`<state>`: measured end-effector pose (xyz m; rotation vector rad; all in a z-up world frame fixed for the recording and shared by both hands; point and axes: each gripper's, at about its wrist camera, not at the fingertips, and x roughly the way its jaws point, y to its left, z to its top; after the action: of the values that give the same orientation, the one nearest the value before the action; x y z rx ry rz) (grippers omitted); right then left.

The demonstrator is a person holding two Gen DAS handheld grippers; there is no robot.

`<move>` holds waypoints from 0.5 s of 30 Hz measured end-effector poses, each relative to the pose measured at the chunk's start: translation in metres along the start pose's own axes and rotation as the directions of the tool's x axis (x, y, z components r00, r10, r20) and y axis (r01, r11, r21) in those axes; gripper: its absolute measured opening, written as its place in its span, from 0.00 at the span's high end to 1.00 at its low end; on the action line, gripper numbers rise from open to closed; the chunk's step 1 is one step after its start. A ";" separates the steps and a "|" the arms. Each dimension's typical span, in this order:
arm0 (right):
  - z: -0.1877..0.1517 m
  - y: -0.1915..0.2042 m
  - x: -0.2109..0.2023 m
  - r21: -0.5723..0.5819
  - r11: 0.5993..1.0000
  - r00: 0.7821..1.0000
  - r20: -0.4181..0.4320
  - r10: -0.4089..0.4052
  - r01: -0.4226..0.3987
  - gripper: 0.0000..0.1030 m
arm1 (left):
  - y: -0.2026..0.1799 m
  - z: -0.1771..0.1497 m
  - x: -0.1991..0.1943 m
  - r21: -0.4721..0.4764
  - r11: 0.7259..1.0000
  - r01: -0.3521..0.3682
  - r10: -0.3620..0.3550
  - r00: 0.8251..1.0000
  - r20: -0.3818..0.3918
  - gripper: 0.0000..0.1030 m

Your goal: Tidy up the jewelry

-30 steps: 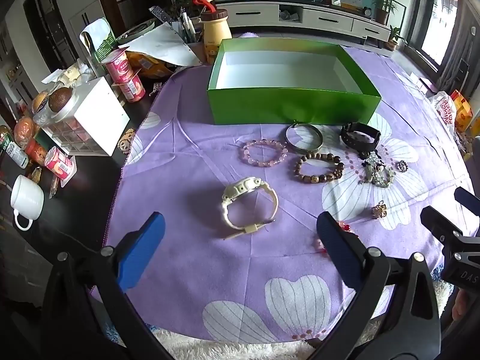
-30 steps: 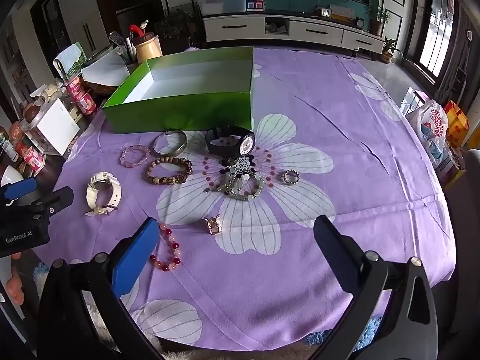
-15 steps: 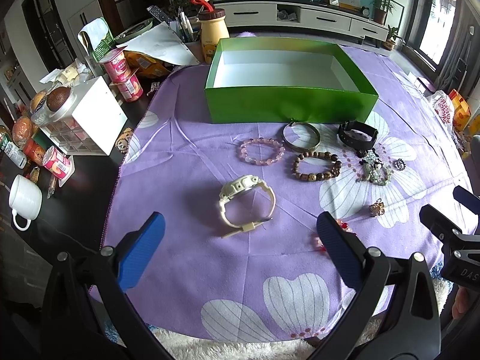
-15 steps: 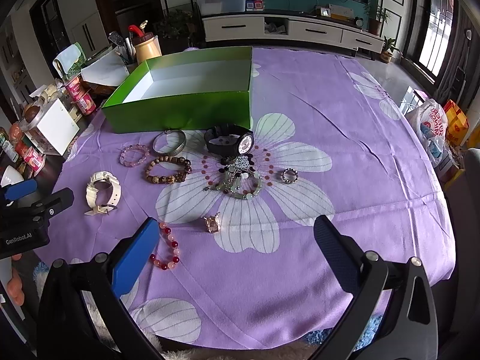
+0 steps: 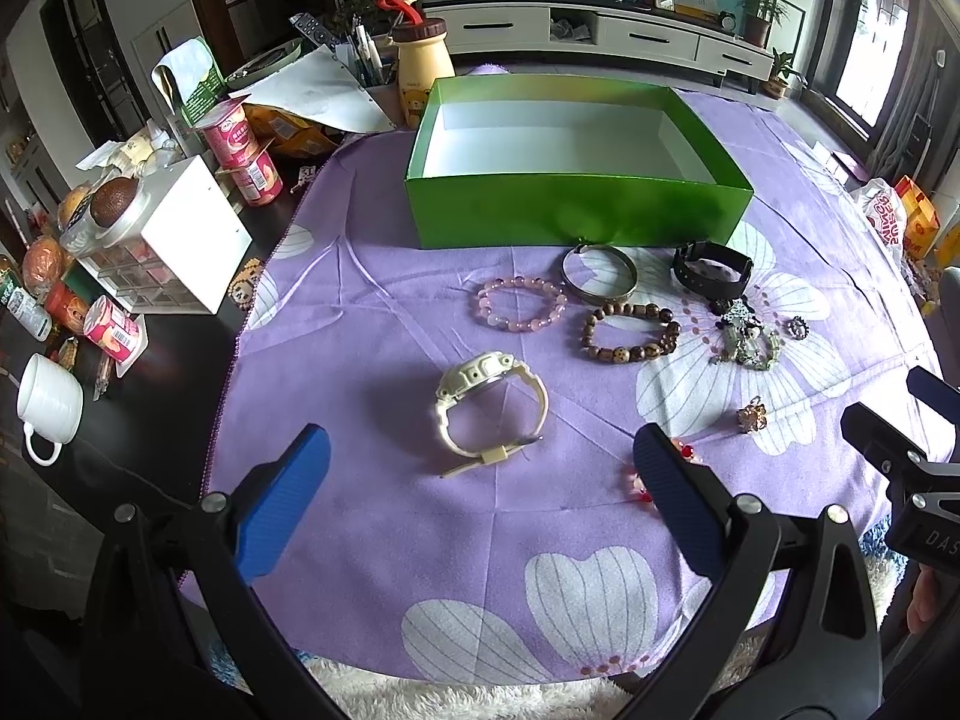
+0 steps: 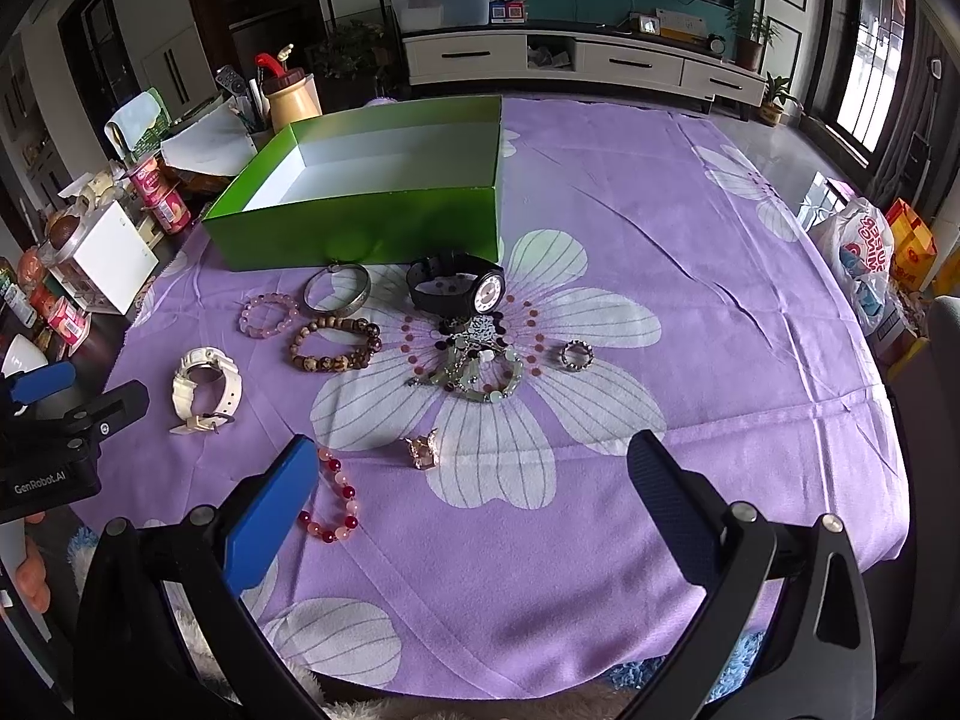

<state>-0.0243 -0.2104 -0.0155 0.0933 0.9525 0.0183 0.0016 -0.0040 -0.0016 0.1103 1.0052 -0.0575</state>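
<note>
Nothing in the green box yet, white inside bare, so sorting judged barely begun. Left tongs spread wide and empty, blue pads hanging above the near part of the purple flowered cloth. Cream watch lying just ahead, between the two pads and a little farther off, standing on its edge with dial to the far left, buckle and loose strap tail pointing back toward the near side; long axis of the loop running left to right. Clearly closer to the left tongs than to the right, so probably the first pick, with a straight push forward and down. Right tongs equally wide and empty, with a red and pink bead bracelet touching or just beside the left pad and a small gold ring just ahead. Farther off, near the box front: pink bead bracelet, metal bangle, brown bead bracelet, black watch, a tangle of green beads and charms, a silver ring. Cloth soft and creased, likely to bunch under a scraping pad. Left of the cloth, dark tabletop crowded with a white mug, yogurt cups and a white cabinet; far behind, a living room with a low TV unit
</note>
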 end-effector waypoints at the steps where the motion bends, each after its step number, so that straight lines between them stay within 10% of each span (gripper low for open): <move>1: 0.000 0.000 0.000 0.000 1.000 1.000 0.000 0.000 0.000 0.01 | 0.000 0.000 0.000 0.000 1.000 0.000 0.000 1.000 0.000 0.02; 15: 0.001 -0.001 -0.002 0.006 1.000 1.000 0.001 0.004 -0.004 0.01 | -0.001 0.000 -0.001 0.001 1.000 0.007 -0.007 1.000 0.002 0.02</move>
<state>-0.0243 -0.2116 -0.0137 0.1004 0.9511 0.0188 0.0013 -0.0046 -0.0009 0.1079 1.0032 -0.0643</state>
